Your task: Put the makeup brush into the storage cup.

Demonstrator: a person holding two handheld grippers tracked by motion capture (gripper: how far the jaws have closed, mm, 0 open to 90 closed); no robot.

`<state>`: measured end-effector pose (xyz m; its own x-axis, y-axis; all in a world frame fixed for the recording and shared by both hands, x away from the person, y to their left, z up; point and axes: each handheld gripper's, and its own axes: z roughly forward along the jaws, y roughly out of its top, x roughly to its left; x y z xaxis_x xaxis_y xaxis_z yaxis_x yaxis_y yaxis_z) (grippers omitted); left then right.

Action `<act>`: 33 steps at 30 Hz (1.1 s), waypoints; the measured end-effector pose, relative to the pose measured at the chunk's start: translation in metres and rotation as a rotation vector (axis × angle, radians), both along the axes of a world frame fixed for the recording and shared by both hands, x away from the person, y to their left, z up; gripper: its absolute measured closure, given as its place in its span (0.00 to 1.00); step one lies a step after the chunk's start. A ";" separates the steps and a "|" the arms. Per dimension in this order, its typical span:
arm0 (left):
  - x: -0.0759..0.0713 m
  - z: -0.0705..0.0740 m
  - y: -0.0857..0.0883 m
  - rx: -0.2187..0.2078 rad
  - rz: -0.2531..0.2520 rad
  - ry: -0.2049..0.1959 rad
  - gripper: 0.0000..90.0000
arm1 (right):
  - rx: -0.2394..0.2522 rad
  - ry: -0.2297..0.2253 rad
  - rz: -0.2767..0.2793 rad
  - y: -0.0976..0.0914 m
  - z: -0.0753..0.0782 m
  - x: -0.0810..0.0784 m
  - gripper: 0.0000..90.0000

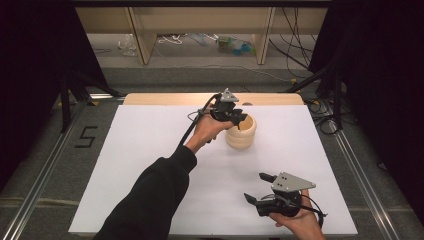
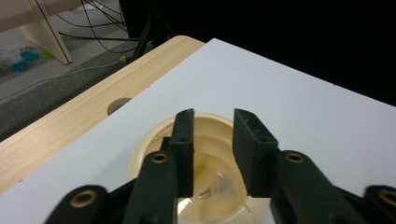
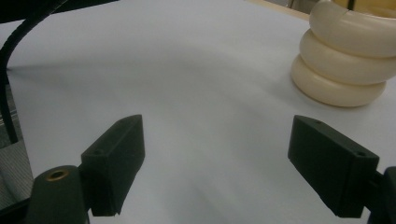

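Cup: a cream ribbed cup point(image 1: 241, 131) stands upright on the white worktop point(image 1: 150, 150), near the far middle
Left hand-held gripper point(image 1: 239, 118): it hangs over the cup's mouth, jaws a little apart, nothing pinched between them
Inside the cup: something see-through may lie at the bottom, too blurry to tell
Right hand-held gripper point(image 1: 256, 187): jaws wide apart, holding nothing, near the front edge, well apart from the cup
Done: the left one seems to have let go over the cup
Left: pulling that hand away, I think

A wooden table point(image 1: 150, 98) carries a white sheet point(image 1: 150, 150) that covers nearly all of it, leaving a bare wood strip at twelve o'clock. A cream ribbed cup point(image 1: 241, 137) stands on the sheet just right of centre, towards one o'clock.
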<state>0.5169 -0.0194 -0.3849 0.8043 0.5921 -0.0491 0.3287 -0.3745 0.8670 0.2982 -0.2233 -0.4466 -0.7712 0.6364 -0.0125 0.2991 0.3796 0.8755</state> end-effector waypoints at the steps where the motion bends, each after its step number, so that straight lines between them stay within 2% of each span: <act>1: 0.000 0.001 0.001 0.010 0.008 -0.016 0.66 | 0.000 0.000 0.000 0.000 0.000 0.000 0.22; 4: -0.001 0.006 0.004 -0.004 0.033 -0.022 0.47 | 0.000 0.002 0.001 0.000 0.000 0.000 0.22; 7: -0.003 0.012 0.008 -0.024 0.046 -0.025 0.42 | -0.001 0.001 0.002 0.000 0.000 0.000 0.22; 12: -0.008 0.022 0.018 -0.007 0.042 -0.030 0.39 | -0.001 0.001 0.000 0.000 0.000 0.000 0.22; 15: -0.014 0.026 0.023 -0.040 0.043 -0.029 0.39 | -0.001 0.000 0.000 0.000 0.000 0.000 0.22; 18: -0.019 0.029 0.029 -0.031 0.038 -0.028 0.38 | -0.001 0.000 0.000 0.000 0.000 0.000 0.22; 21: -0.023 0.028 0.035 -0.057 0.039 -0.020 0.38 | -0.001 0.000 -0.001 0.000 0.000 0.000 0.22; 23: -0.026 0.028 0.039 -0.046 0.043 -0.014 0.36 | 0.000 0.006 -0.004 0.000 0.000 0.000 0.22; 27: -0.034 0.027 0.045 -0.060 0.036 -0.028 0.34 | -0.003 -0.002 -0.007 0.000 -0.001 0.000 0.22; 29: -0.038 0.027 0.049 -0.054 0.026 -0.027 0.34 | -0.002 0.003 -0.005 0.000 0.000 0.000 0.22; 33: -0.045 0.024 0.055 -0.070 0.035 -0.043 0.33 | -0.004 0.002 -0.008 0.000 -0.001 0.000 0.22</act>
<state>0.4721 0.0358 -0.3606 0.7853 0.6165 -0.0566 0.3020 -0.3017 0.9043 0.2984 -0.2234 -0.4471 -0.7660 0.6427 -0.0137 0.3040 0.3809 0.8732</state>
